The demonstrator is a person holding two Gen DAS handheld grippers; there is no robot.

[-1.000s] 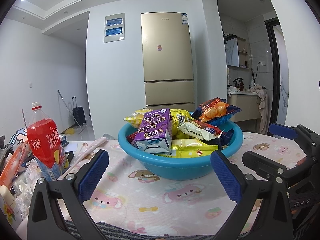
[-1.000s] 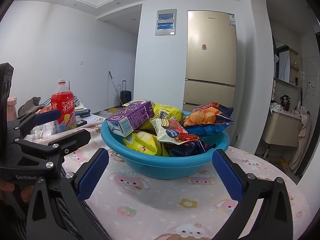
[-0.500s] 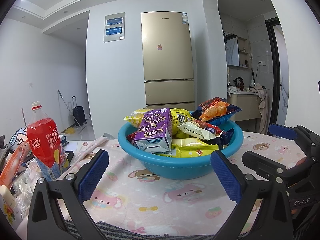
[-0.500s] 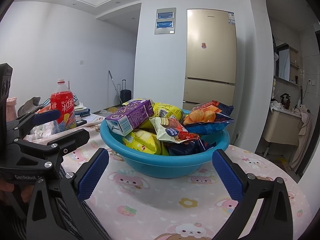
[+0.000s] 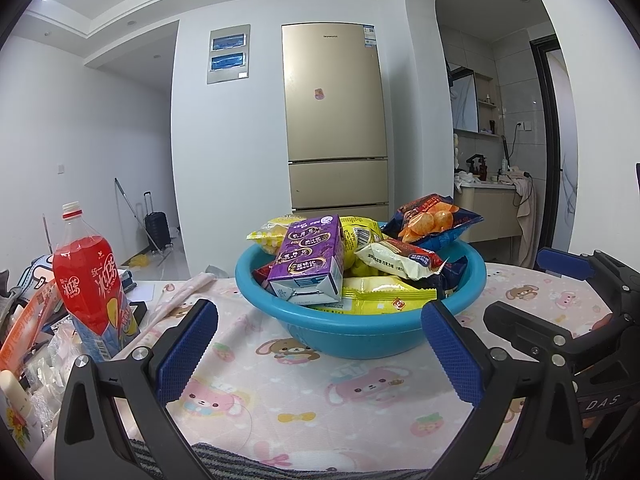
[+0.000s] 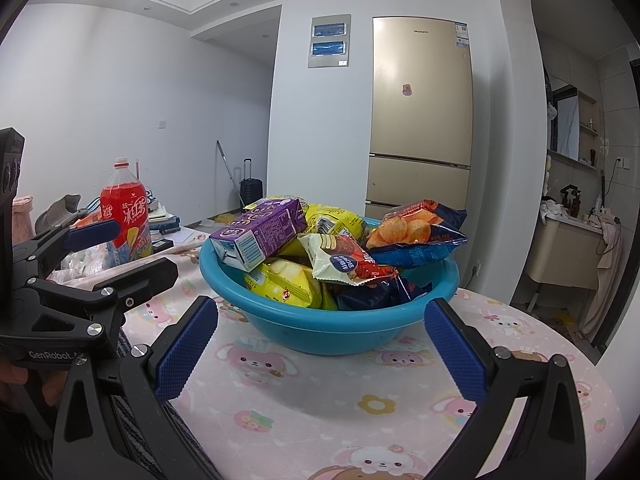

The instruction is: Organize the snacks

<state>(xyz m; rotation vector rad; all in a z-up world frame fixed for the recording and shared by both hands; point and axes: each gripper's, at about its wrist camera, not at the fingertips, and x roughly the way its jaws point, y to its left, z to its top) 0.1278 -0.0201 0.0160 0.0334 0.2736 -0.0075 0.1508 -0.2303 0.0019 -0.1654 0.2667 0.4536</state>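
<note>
Left wrist view: left gripper [image 5: 318,352], jaws wide apart and empty, faces a blue basin [image 5: 360,330] on the table [image 5: 320,408], beyond the fingertips; a purple carton [image 5: 310,264] tops yellow packets. Right wrist view: right gripper [image 6: 320,350], likewise spread and empty, frames the basin, where a chip bag [image 6: 416,236] overhangs the rim.

Both grippers are held level, side by side. The left gripper [image 5: 320,352] is spread wide, nothing gripped between its blue-padded fingers [image 5: 186,350]. The right gripper [image 6: 320,354] is likewise spread wide, its fingers [image 6: 456,350] bare.
</note>
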